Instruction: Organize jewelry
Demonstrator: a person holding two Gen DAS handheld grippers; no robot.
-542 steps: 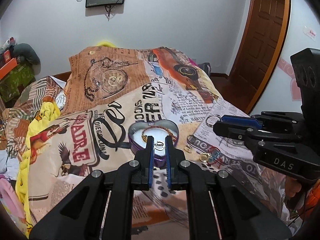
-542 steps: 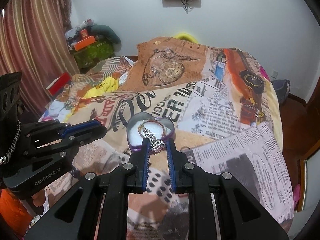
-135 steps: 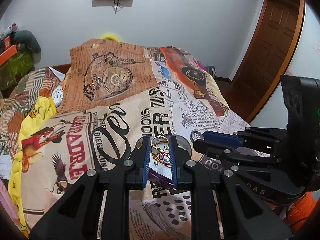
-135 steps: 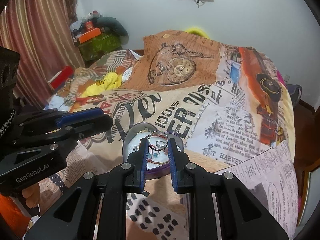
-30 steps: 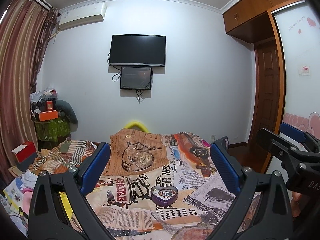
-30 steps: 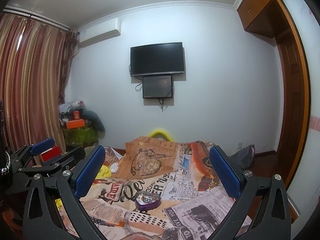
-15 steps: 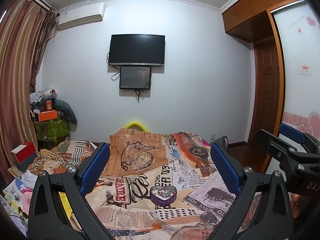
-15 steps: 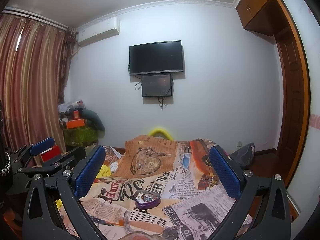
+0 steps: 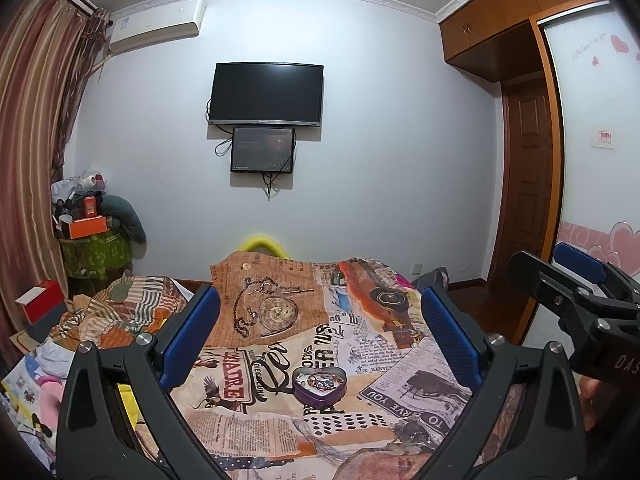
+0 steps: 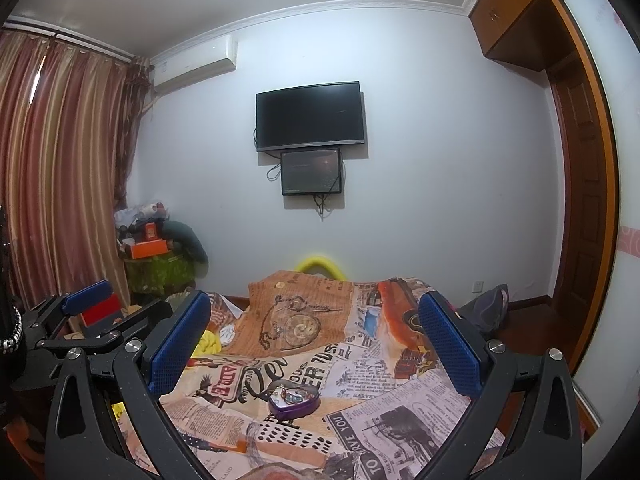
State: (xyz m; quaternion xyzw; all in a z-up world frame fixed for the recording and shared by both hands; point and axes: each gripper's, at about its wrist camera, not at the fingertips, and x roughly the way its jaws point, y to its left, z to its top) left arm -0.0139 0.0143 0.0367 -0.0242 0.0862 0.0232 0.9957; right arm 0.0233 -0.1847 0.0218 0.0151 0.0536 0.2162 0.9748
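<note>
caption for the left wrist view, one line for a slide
Left gripper open and raised above a purple heart-shaped tin of jewelry on the newspaper-print bedspread.

A bed is covered by a newspaper-print bedspread [image 9: 280,344] showing a pocket watch and an orange car. A dark television [image 9: 267,94] is mounted on the white wall, with a smaller screen [image 9: 263,149] fixed just below it. An air conditioner [image 9: 156,26] is set high beside striped curtains [image 10: 60,168]. A wooden door [image 9: 528,200] is seen at the right.
</note>
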